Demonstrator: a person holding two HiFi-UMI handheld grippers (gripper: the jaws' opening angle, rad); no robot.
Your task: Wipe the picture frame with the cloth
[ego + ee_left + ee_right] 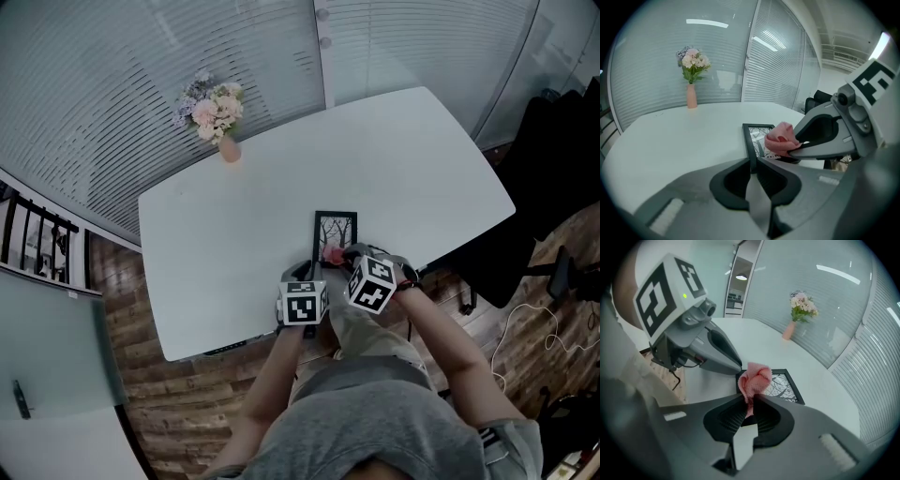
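A black picture frame (335, 232) with a tree print lies flat near the front edge of the white table (234, 234). My left gripper (753, 165) is shut on the frame's (751, 140) near left edge. My right gripper (750, 401) is shut on a bunched pink cloth (753, 377). The cloth (332, 253) rests over the frame's (785, 386) near end, and it shows again in the left gripper view as the cloth (780, 138). Both grippers sit side by side at the table's front edge.
A pink vase of flowers (216, 117) stands at the table's far left edge. Glass walls with blinds (141, 75) run behind the table. A black chair (553, 141) stands to the right, and a white cable (530, 328) lies on the wooden floor.
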